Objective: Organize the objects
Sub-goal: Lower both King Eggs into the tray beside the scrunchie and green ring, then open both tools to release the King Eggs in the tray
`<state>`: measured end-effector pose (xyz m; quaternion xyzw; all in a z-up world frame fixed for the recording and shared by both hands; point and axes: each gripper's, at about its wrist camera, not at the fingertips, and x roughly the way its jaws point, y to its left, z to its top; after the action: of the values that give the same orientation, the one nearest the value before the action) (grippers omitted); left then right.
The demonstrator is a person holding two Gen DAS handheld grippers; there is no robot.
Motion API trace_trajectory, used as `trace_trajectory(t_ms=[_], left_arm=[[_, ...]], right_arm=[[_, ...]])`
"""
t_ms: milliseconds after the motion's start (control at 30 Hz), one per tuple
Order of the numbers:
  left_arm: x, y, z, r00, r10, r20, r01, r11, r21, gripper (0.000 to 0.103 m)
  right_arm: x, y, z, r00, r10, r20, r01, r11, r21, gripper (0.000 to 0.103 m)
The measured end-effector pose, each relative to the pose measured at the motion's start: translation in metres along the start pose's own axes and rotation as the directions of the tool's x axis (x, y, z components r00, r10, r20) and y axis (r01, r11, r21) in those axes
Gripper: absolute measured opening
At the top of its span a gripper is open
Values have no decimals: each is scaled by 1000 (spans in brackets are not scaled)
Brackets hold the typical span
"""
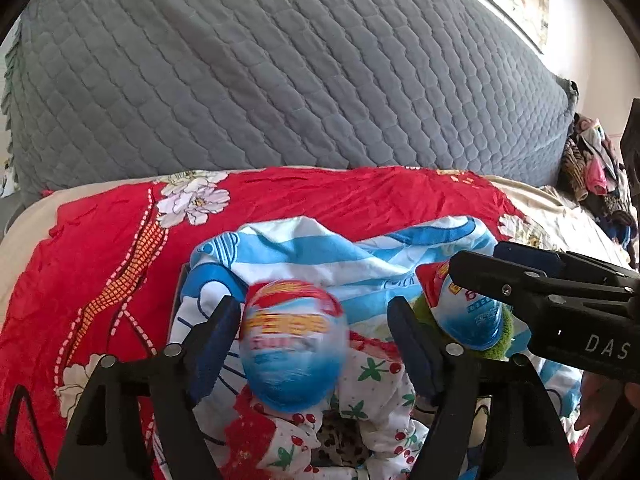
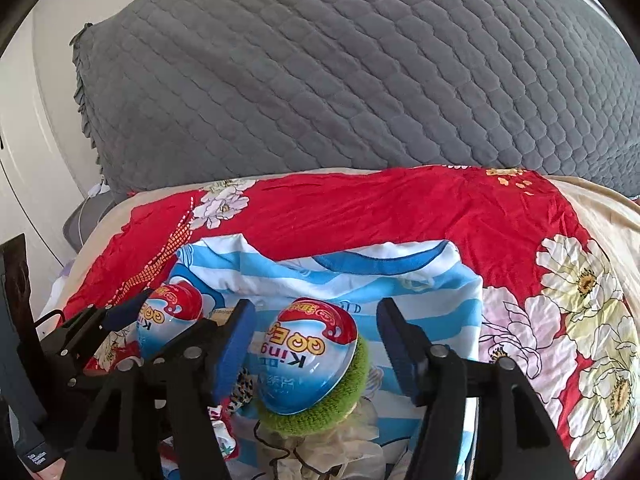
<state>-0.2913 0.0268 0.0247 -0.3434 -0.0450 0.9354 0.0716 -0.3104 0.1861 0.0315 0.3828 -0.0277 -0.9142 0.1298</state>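
Two red, white and blue egg-shaped toys lie on a pile of clothes. In the left wrist view, one egg [image 1: 294, 342] sits blurred between my left gripper's [image 1: 316, 336] open fingers, which do not touch it. The other egg [image 1: 470, 316] rests on a green knitted item [image 1: 506, 330], with my right gripper's fingers [image 1: 560, 280] around it. In the right wrist view, my right gripper [image 2: 316, 342] is open around that egg [image 2: 310, 360] on the green knit [image 2: 352, 392]. The first egg [image 2: 170, 318] and my left gripper's fingers [image 2: 120, 316] show at the left.
A blue-and-white striped cloth [image 2: 360, 276] lies over a red flowered sheet [image 2: 440, 216]. A cherry-print garment [image 1: 376, 400] lies below the eggs. A grey quilted cover [image 1: 280, 80] rises behind. A heap of clothes [image 1: 592, 168] sits at the far right.
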Motion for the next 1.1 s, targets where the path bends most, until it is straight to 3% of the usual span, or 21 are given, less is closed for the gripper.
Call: trace_trajectory(t_ms=[200,667,1100], left_arm=[[-11,1,1,1000,-13,10,13,1000,-8,82],[-30,5,-7,1000,-5,6,5,1000,-19,84],[-53,11,-16,1000,13,2,-13,999,-42,85]], right_arm=[[-11,0,2,1000,-29,11,29,1000,4,83],[-24,7,-5,999,-47,8,47,999,-13,101],[-48,13,-16,999,-36,14,37,999,-21,102]])
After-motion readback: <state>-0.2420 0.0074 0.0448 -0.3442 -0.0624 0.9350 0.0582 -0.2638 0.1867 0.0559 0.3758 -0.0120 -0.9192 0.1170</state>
